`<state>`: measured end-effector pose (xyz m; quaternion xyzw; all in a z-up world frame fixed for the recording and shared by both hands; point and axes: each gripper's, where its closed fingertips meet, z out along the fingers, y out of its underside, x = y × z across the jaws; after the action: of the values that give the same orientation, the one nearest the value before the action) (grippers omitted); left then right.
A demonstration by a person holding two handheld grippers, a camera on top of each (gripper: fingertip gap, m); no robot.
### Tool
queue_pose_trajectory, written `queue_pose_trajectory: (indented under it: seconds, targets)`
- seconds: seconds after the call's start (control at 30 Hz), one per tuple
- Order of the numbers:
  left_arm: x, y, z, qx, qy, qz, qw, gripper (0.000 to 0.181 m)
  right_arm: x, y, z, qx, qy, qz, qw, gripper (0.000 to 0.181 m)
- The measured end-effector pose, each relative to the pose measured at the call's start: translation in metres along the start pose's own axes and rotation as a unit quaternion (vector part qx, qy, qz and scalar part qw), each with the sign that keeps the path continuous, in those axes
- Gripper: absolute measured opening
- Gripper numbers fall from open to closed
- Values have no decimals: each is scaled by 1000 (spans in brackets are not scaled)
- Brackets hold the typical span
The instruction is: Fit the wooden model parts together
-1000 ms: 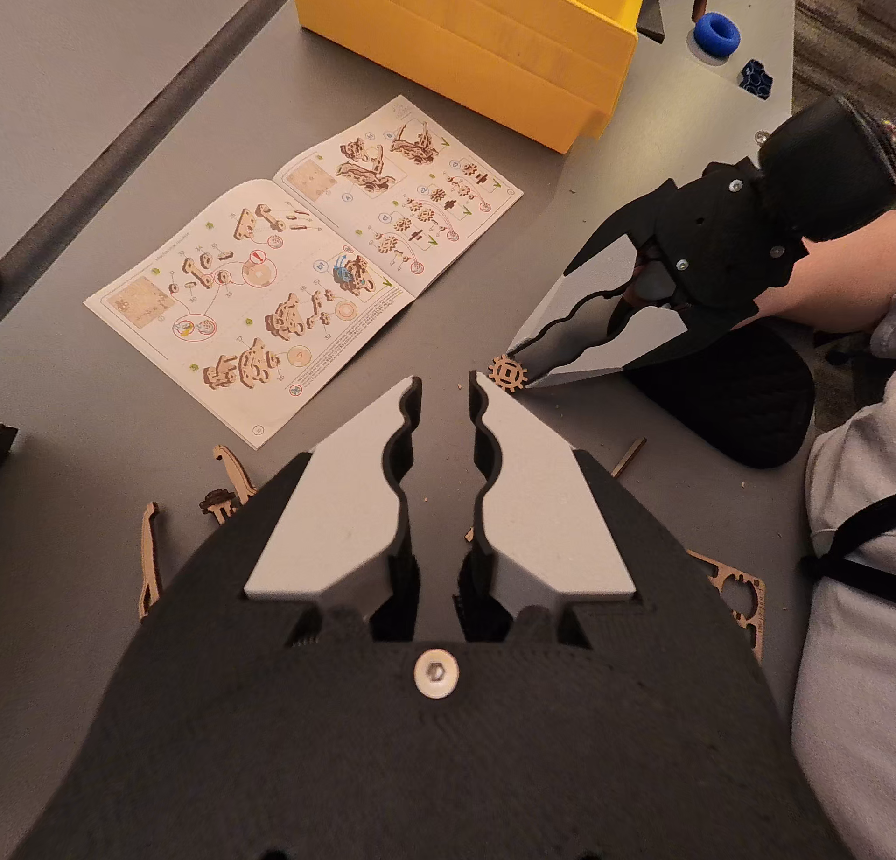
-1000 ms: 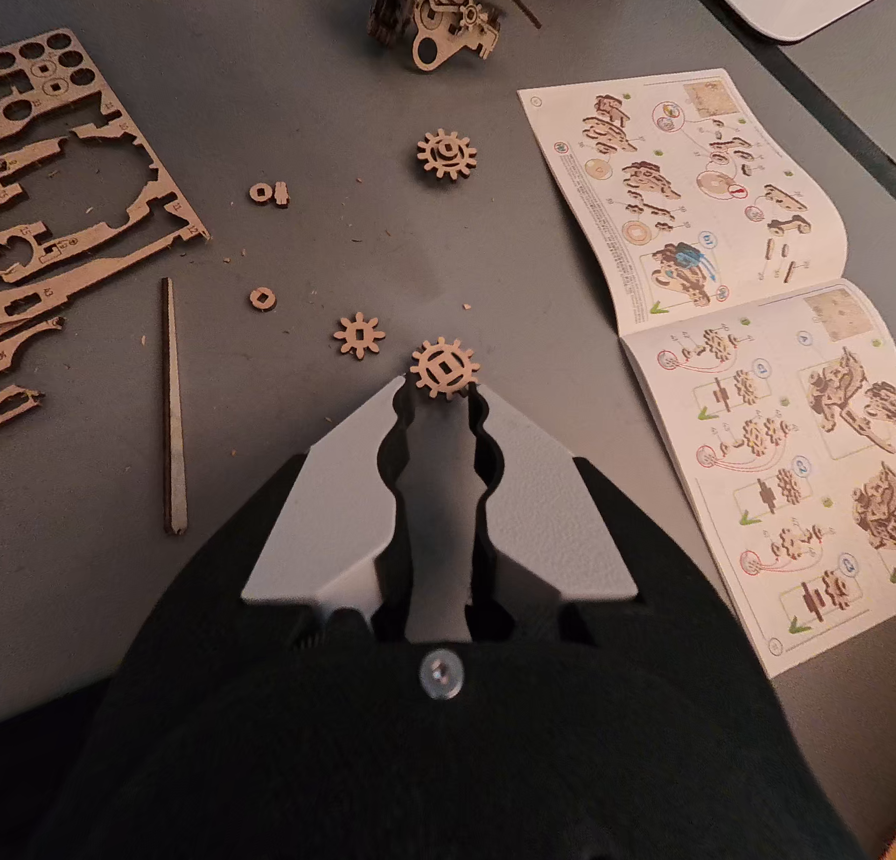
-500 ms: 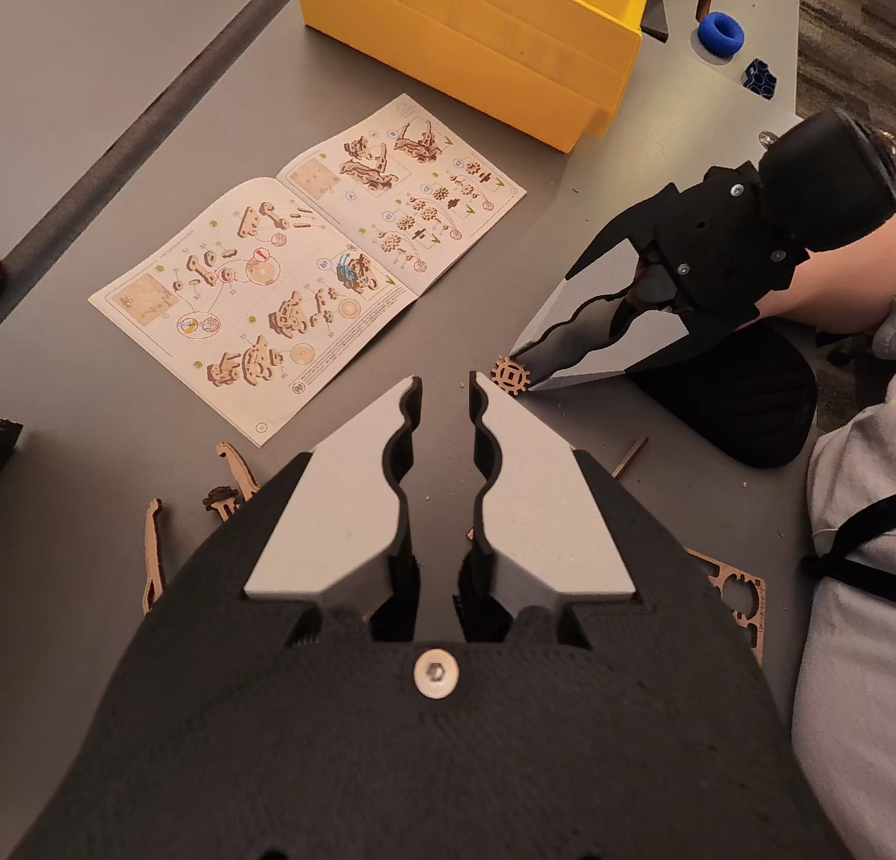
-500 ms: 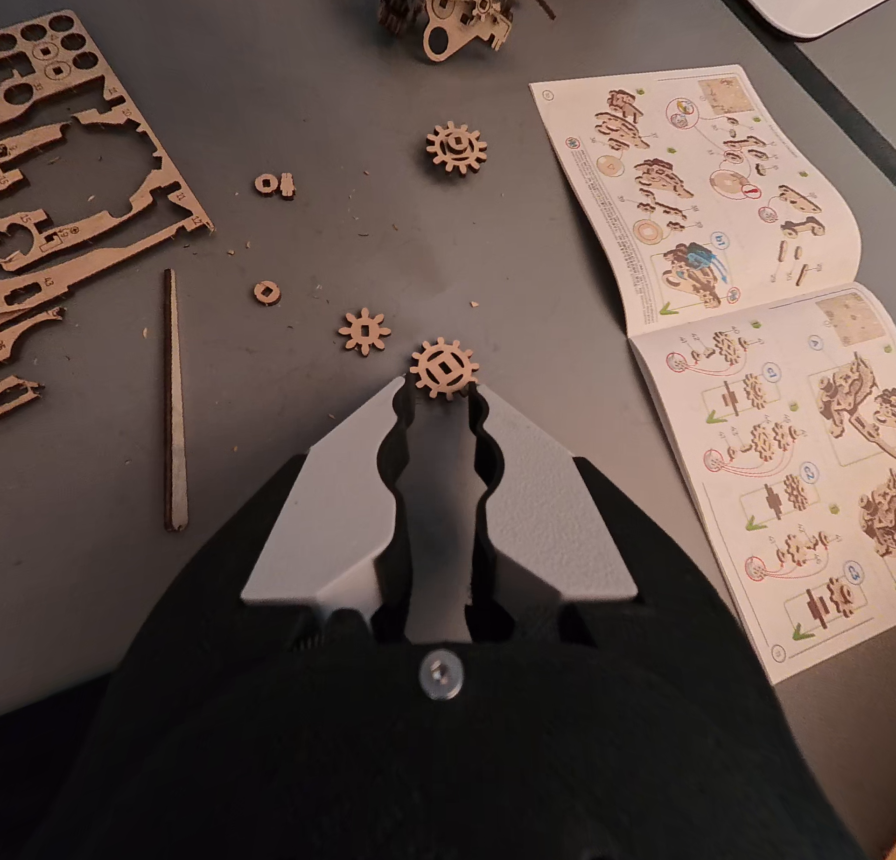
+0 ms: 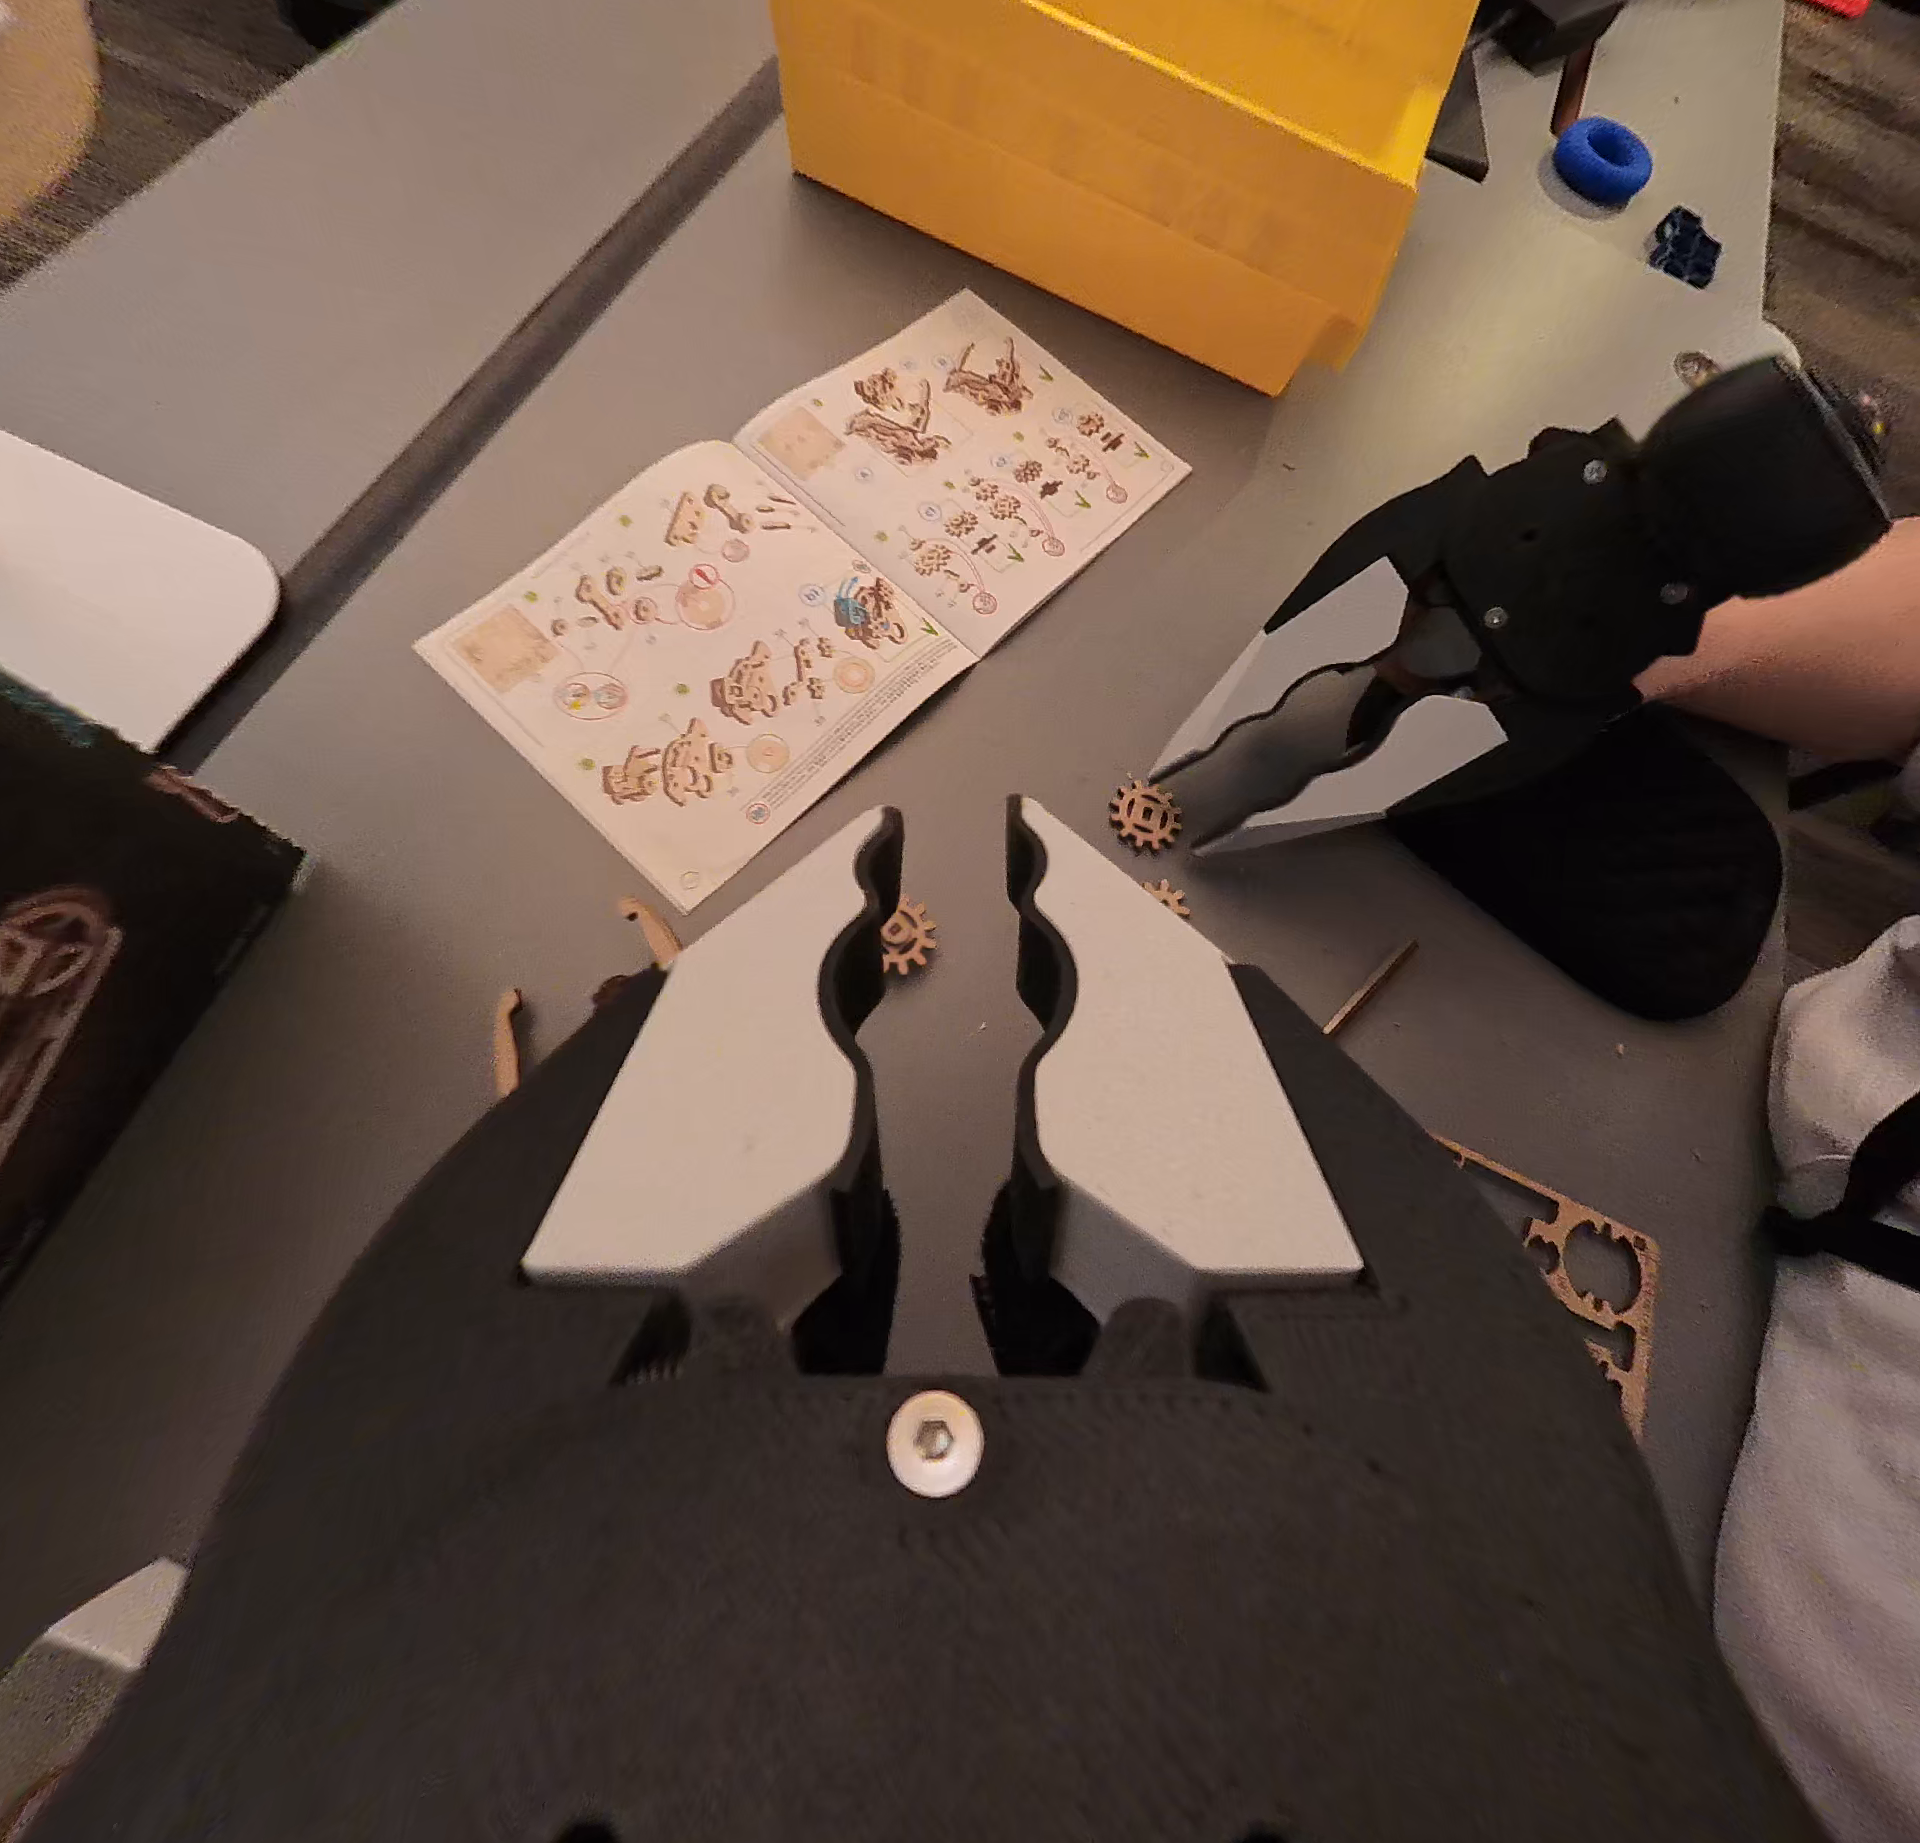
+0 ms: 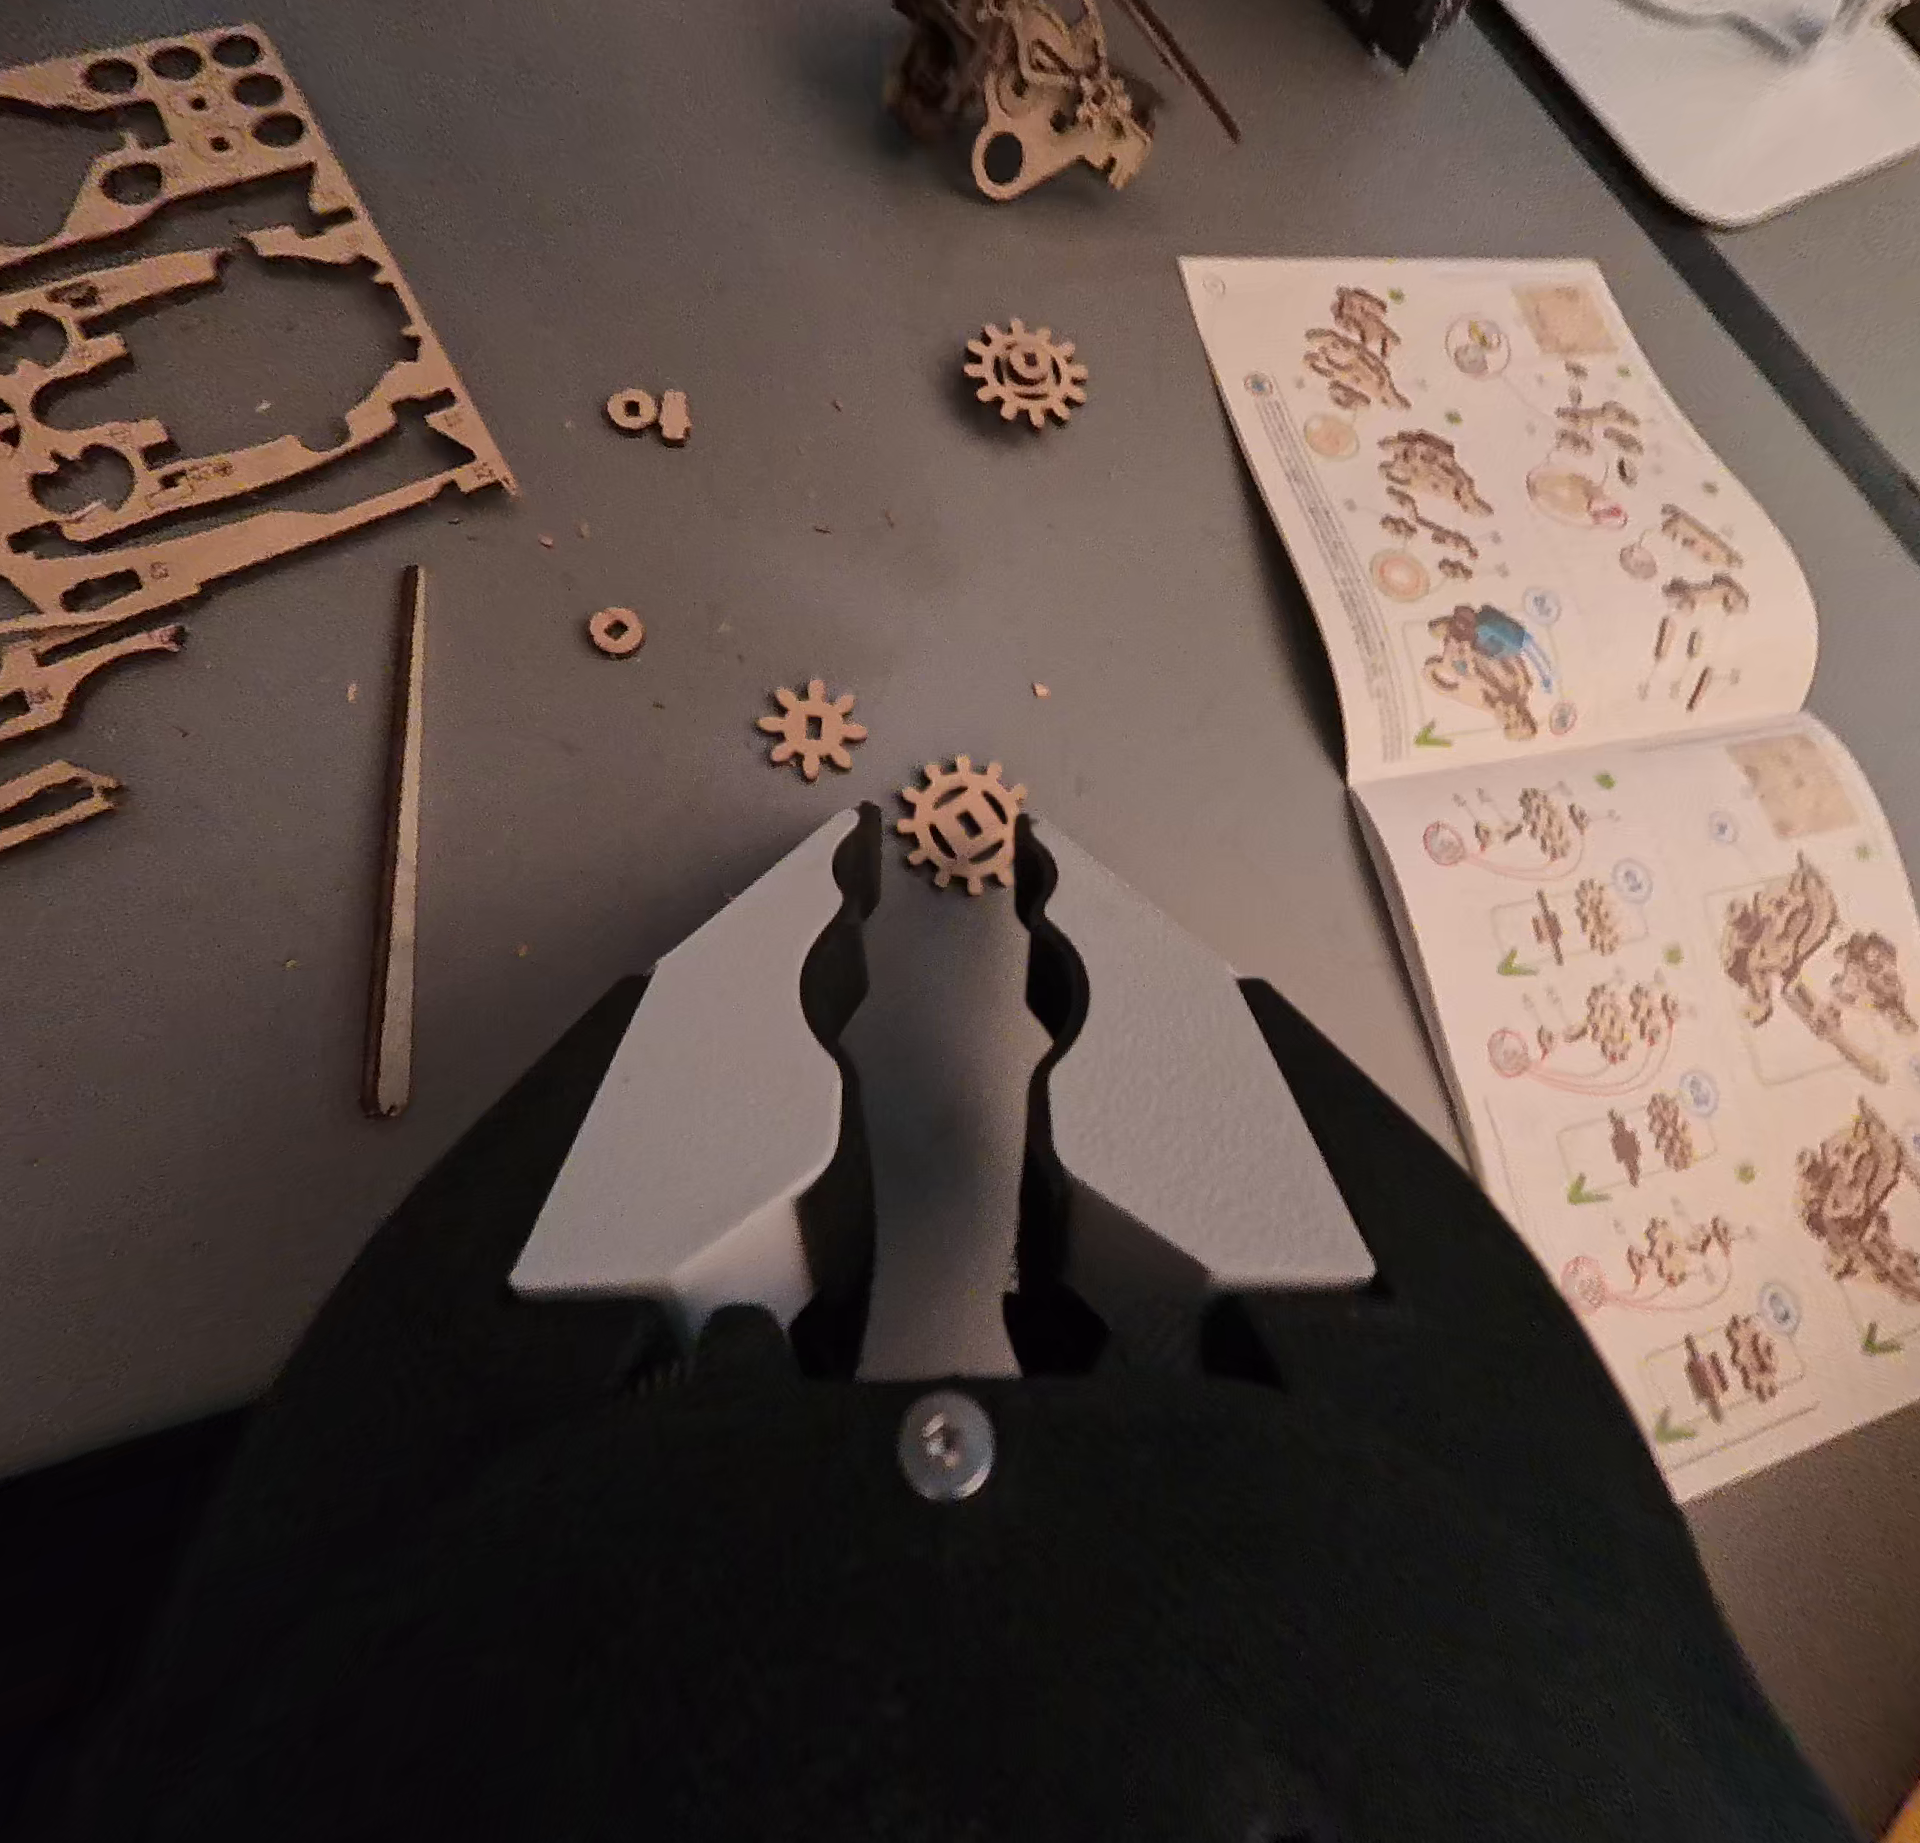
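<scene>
The wooden gear [image 6: 961,825] is looking like a thin, laser-cut disc — very light, stiff across its face, and probably brittle at the teeth and around the square hole in its middle, so it is asking for a gentle pinch on opposite rim edges, not on a single tooth. The right gripper [image 6: 943,825] is holding its tips at the gear: the gear is sitting at the very ends of the fingers, touching the right-hand tip, while a sliver of gap is showing beside the other tip, so the jaws are standing narrowly apart and are not yet clamping it, as far as the right wrist view is showing. From the left wrist view the same gear [image 5: 1143,813] is lying just off those tips, seemingly at or close to the grey table [image 6: 1091,588]; whether it is lifted at all is hard to tell. The left gripper [image 5: 945,837] is hovering with its fingers parted and nothing between them, above a second toothed gear [image 5: 908,934] that is peeking out beside its left-hand finger. A small star gear [image 6: 811,727] is lying just beside the right gripper's tips, and the instruction booklet [image 6: 1538,567] is lying open nearby — well clear of the grasp.
</scene>
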<state>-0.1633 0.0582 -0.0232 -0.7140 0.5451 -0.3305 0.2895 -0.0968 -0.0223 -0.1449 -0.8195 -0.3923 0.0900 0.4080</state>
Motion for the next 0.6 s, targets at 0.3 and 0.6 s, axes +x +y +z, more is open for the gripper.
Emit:
queue_pose_trajectory:
  seconds: [0.3, 0.6]
  targets:
    - [4, -16, -30, 34, -2, 6, 999, 18, -52, -47, 7, 75, -89, -133, 984, 20]
    - [13, -22, -44, 46, -5, 24, 999, 17, -57, -72, 48, 27, -156, -149, 976, 16]
